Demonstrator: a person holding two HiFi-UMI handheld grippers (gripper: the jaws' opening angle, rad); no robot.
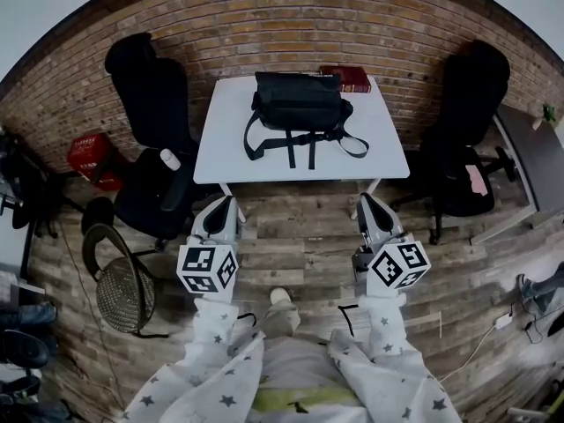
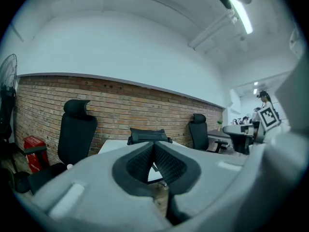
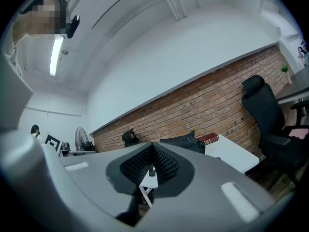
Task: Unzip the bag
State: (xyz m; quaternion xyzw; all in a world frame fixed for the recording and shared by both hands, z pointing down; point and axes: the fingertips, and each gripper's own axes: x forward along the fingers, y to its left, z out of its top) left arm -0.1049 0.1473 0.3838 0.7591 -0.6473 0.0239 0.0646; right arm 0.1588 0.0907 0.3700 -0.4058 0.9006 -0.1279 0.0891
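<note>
Here, the left gripper [image 1: 226, 208] hangs short of the white table [image 1: 220, 148], its jaws pressed together on nothing, since no grasp is due yet. The black bag [image 1: 295, 104] sits at the table's far middle, straps trailing toward the person, and its zip looks untouched. The right gripper [image 1: 367, 208] mirrors the left, likewise closed, empty and well apart from the bag.

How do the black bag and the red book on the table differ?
The bag is black and bulky; the book is dark red and far smaller. The bag sits centrally with straps trailing toward the near edge; the book lies behind it, near the far right corner. Both rest on the white table.
</note>
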